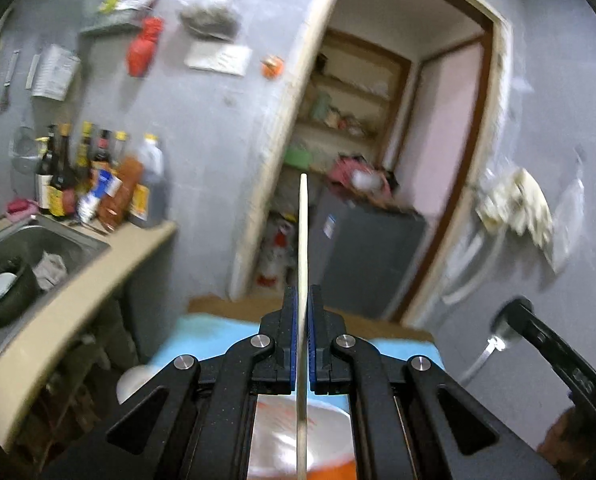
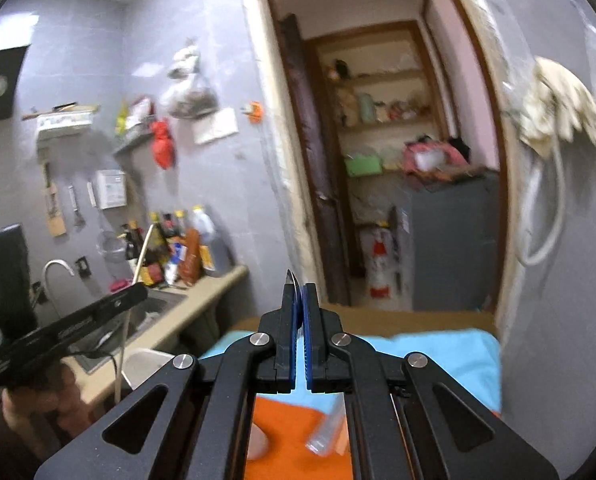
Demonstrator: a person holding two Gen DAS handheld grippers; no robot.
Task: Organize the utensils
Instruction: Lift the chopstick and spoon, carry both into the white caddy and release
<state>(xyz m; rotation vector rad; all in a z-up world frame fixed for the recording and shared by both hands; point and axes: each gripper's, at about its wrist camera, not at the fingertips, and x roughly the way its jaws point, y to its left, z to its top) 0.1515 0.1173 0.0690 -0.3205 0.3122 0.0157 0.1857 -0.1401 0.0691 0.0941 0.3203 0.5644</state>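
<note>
Two utensils are off the table: the left gripper [image 1: 302, 300] is clamped on a wooden chopstick [image 1: 302, 236] that juts ahead of its tips, and the right gripper [image 2: 299, 296] is closed on a thin metal utensil [image 2: 292, 280]. Carrying them level and slowly to their holder looks safest, as the chopstick could pivot. Blur hides the utensil's type, and no holder is visible.
</note>
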